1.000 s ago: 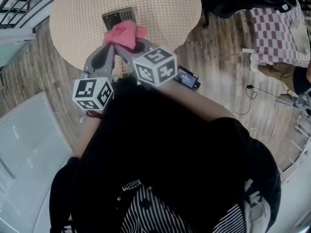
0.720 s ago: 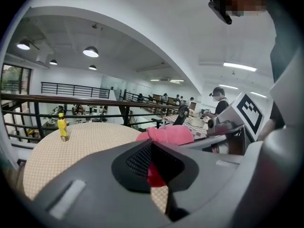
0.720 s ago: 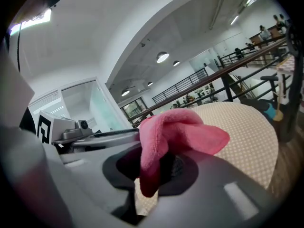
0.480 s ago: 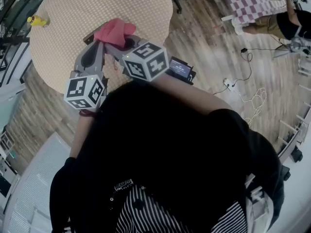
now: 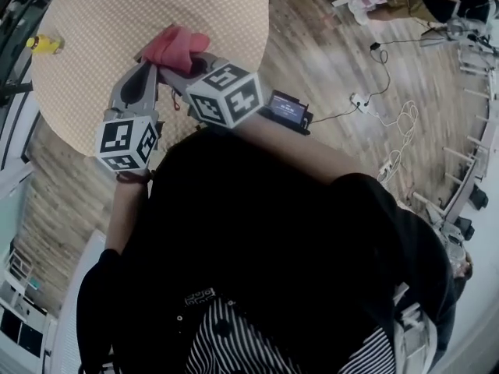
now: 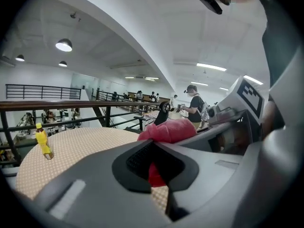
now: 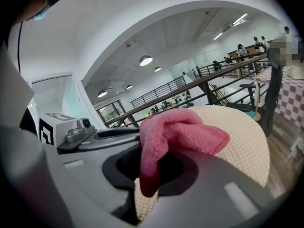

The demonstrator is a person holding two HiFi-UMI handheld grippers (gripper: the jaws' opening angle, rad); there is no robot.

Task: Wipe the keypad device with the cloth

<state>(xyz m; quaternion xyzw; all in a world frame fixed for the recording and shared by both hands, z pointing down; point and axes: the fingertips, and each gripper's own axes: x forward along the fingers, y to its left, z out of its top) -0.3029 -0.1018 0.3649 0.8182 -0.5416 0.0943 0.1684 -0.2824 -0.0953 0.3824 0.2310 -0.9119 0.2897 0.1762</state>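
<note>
**Head view:** round beige woven desk (image 5: 117,10) at top left, wood-plank floor (image 5: 343,61) around it. Pink fleecy cloth (image 5: 176,44) is bunched near the desk's near edge, w/ both claws converging on it. Grey left claw (image 5: 148,68) points at the cloth's left side. Grey right claw (image 5: 173,62) comes in from the right, its tip under the cloth. Small yellow bottle (image 5: 43,44) lies by the desk's left edge, well apart from the cloth. Small black box w/ lit screen (image 5: 288,109) is off the desk, seen against the floor. Keypad device can't be made out here or in either gripper view.

**Left gripper view:** left claw is pressed together at the tips. A bit of pink shows in the hollow btwn its pads, but can't tell if it's pinched or just behind. Bulk of the cloth (image 6: 166,131) sits beyond the tips, on the right claw.

**Right gripper view:** right claw is pinching the cloth (image 7: 185,132). One fold hangs down through the hollow btwn the pads; the rest flops to the right, above the desk.
</note>
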